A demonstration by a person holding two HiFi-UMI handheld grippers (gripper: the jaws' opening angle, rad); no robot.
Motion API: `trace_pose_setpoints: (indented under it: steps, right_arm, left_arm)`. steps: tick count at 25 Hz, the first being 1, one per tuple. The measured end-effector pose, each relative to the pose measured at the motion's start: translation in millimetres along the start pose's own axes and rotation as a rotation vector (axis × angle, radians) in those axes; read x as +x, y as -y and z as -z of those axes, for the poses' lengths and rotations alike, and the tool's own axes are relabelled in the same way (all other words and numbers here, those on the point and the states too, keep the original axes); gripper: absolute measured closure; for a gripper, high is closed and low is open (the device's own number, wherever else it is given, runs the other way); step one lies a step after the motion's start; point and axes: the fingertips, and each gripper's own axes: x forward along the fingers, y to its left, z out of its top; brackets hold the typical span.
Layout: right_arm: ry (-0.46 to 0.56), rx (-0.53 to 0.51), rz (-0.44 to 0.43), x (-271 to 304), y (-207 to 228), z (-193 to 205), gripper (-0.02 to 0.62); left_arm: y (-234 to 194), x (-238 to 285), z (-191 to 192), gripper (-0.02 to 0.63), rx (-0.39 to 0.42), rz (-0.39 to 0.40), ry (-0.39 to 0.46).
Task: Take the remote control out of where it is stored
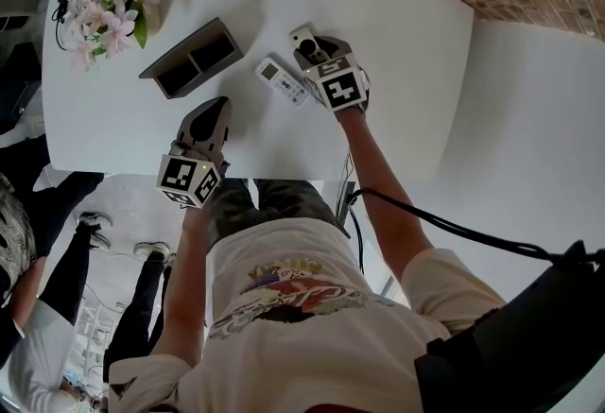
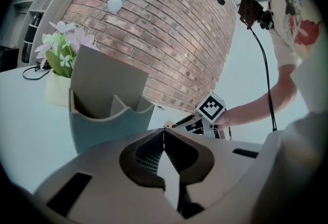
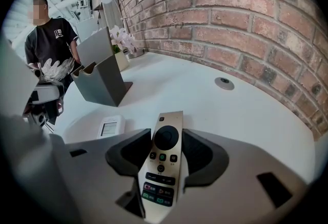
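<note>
On the white tabletop (image 1: 406,43), seen from above my head, a grey two-compartment holder (image 1: 192,57) stands near a pot of pink flowers (image 1: 104,9). Nothing shows in either of its compartments. A white remote (image 1: 282,80) lies flat just beside my right hand-held gripper (image 1: 310,50), which carries the gold remote control (image 1: 304,40) well clear of the holder. My left hand-held gripper (image 1: 216,111) sits nearer me, pointing toward the holder.

From the left hand-held gripper view, its jaws are pressed together with nothing between them. The holder rises just ahead, the flowers behind it, and my right hand works farther off against a brick wall.

From the right hand-held gripper view, the jaws pinch the gold remote control by its long sides, buttons facing up and its tip angled down toward the tabletop. I cannot tell whether the tip touches the surface. The white remote lies to the left, with the holder beyond it.

I judge the removal itself done, since the remote control is out of its storage. What seems left is laying it down and letting go.
</note>
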Motion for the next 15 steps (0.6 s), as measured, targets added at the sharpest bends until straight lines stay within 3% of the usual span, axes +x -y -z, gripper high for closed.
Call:
trace_pose_setpoints:
  steps: [15]
  right_arm:
    - [0.038, -0.014, -0.029, -1.5, 0.6, -1.4, 0.403]
  left_arm:
    - [6.4, -3.1, -1.2, 0.600, 0.008, -0.016, 0.005]
